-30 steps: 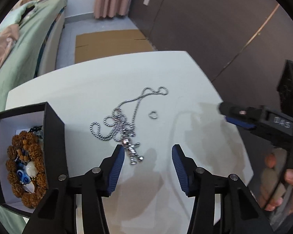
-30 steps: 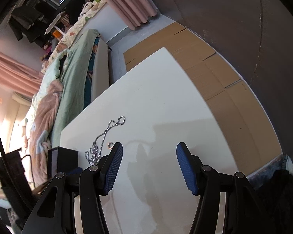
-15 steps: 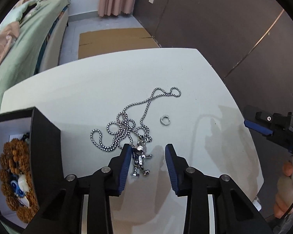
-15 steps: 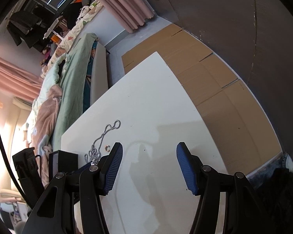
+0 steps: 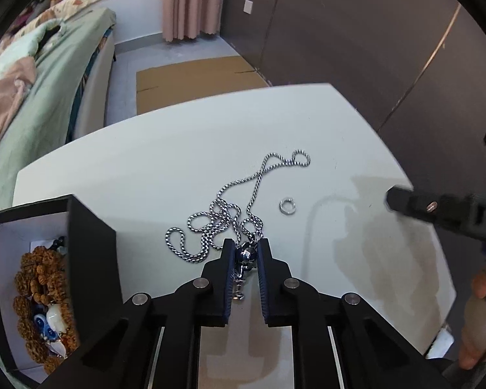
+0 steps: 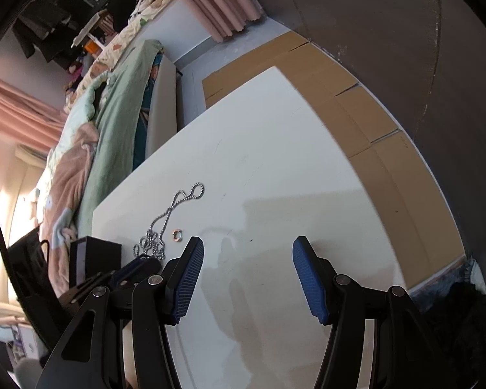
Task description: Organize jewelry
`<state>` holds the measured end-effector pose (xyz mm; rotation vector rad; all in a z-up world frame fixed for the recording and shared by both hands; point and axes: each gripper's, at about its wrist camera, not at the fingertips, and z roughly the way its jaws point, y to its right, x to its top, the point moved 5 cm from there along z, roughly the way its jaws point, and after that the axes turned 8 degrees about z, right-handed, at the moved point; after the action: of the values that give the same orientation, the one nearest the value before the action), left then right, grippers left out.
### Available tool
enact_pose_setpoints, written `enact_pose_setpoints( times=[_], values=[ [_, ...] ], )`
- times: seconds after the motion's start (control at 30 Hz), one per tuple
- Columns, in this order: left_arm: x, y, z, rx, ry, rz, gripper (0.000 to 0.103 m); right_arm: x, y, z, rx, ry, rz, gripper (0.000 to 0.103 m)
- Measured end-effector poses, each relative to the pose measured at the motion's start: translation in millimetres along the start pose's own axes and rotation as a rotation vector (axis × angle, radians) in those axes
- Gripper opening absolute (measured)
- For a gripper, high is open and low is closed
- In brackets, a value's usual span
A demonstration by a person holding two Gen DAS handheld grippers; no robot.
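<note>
left gripper (image 5: 245, 254) clamped on the pendant (image 5: 245, 256) of the steel rope chain (image 5: 230, 217), mid-desk (image 5: 145, 162) toward the near edge. lift slowly so the tangled loops trail free, clear of the small ring (image 5: 287, 206), then carry to the black box (image 5: 81, 259) at the near-left corner holding knobbly brown beads (image 5: 42, 288). right gripper (image 6: 248, 278) hangs wide apart, holding nothing.

A home bedroom: a bed (image 5: 48, 97) with green and pink bedding lies far left, pink curtains (image 5: 191, 0) hang beyond a white table (image 5: 178, 162).
</note>
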<state>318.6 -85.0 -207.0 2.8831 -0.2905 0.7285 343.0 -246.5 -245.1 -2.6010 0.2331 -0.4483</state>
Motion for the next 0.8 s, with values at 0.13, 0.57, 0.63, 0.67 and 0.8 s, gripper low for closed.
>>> enact_pose_setpoints(
  times=[0.13,0.57,0.63,0.67,0.8],
  values=[
    [10.2,-9.5,-27.1,-0.014,0.071,-0.024,0.014,-4.2,-15.9,7.3,-0.003,-0.007,-0.052,0.059],
    [22.2,-43.7,-81.3,-0.063,0.208,-0.106,0.014,-7.1,-57.7,44.3,-0.032,-0.051,-0.144,0.042],
    [21.9,-47.3,-84.7,-0.066,0.216,-0.111,0.014,-4.4,-64.6,48.9,-0.038,-0.052,-0.164,0.039],
    [21.6,-48.7,-86.2,-0.068,0.22,-0.114,0.014,-3.8,-68.2,51.9,-0.048,-0.054,-0.176,0.038],
    [19.8,-56.8,-92.2,-0.072,0.232,-0.131,0.014,-6.4,-78.7,57.6,-0.098,-0.048,-0.229,0.036]
  ],
)
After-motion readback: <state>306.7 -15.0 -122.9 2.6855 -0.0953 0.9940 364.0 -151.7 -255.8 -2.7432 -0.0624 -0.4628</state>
